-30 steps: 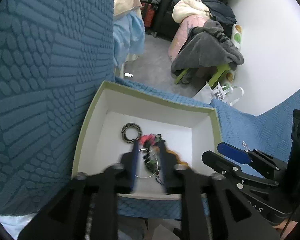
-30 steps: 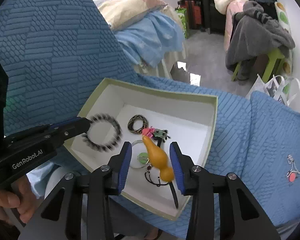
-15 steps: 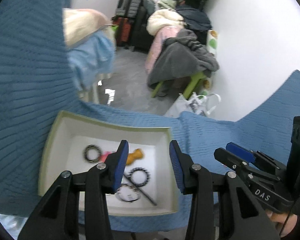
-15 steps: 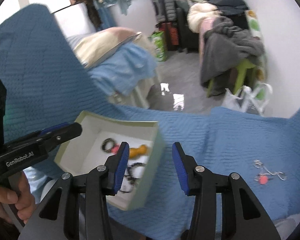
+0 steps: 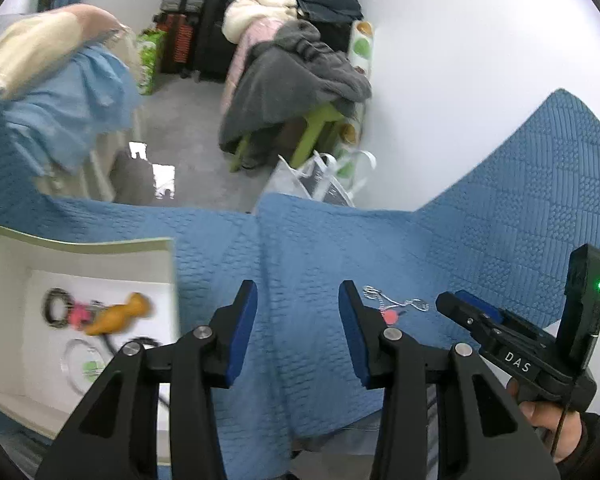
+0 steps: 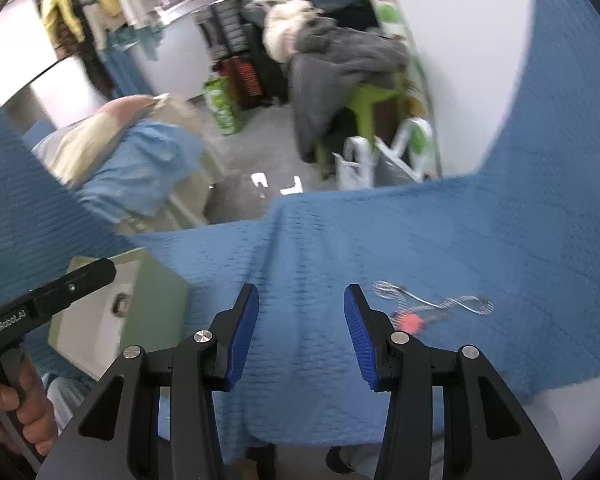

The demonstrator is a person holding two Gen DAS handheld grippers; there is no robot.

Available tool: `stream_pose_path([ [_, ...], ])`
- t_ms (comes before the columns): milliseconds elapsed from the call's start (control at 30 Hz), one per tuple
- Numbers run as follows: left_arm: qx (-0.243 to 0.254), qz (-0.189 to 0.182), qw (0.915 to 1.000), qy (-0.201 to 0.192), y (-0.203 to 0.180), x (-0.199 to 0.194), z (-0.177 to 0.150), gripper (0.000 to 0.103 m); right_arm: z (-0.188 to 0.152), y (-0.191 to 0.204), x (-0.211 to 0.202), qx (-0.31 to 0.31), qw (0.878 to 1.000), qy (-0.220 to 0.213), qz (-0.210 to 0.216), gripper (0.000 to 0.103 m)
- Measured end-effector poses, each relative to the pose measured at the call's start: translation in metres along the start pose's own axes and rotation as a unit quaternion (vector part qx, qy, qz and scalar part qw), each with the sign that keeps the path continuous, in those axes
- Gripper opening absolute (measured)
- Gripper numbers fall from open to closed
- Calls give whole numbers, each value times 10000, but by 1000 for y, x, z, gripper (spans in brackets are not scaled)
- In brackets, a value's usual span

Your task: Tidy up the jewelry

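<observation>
Both the left gripper (image 5: pixel 298 328) and the right gripper (image 6: pixel 300 332) were held empty, fingers spread wide, over the blue quilted blanket (image 5: pixel 308 248). A second earlier both had been aimed into the white box (image 5: pixel 100 246); by now it had been swung to the left. The silver chain with a pink bead (image 6: pixel 424 308) lay loose just beyond the right fingertips, probably next. Farther off, clothes were piled.
</observation>
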State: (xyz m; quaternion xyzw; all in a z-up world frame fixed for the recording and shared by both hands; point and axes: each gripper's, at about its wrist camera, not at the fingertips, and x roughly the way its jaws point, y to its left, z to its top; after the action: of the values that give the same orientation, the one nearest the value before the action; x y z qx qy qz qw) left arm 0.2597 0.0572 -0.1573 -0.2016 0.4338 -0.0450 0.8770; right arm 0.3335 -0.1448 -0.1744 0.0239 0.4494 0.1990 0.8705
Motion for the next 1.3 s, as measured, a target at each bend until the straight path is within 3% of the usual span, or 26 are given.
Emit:
stream_pose_path([
  [300, 286, -284, 9978, 532, -44, 65, -3, 43, -19, -70, 21, 638, 9972, 256, -289, 42],
  [700, 494, -485, 9915, 1104, -67, 142, -3, 40, -39, -130, 97, 1630, 9810, 916, -518, 32],
  [933, 530, -552, 9883, 1316, -69, 169, -3, 35, -36, -135, 115, 1659, 9769, 1000, -903, 24],
  [1100, 614, -577, 9857, 1458, -74, 189, -7, 35, -36, -122, 120, 1153, 9808, 1060, -1158, 23],
  [1167, 607, -636, 9844, 1526, -76, 197, -8, 35, -34, -111, 123, 730, 9806, 1198, -1370, 16],
  [1233, 639, -704, 9828, 1583, -80, 204, -9, 35, -32, -109, 124, 734, 9799, 1297, -1329, 6],
  [1300, 659, -711, 9817, 1642, -82, 211, -10, 35, -31, -107, 124, 642, 9799, 1319, -1355, 3],
])
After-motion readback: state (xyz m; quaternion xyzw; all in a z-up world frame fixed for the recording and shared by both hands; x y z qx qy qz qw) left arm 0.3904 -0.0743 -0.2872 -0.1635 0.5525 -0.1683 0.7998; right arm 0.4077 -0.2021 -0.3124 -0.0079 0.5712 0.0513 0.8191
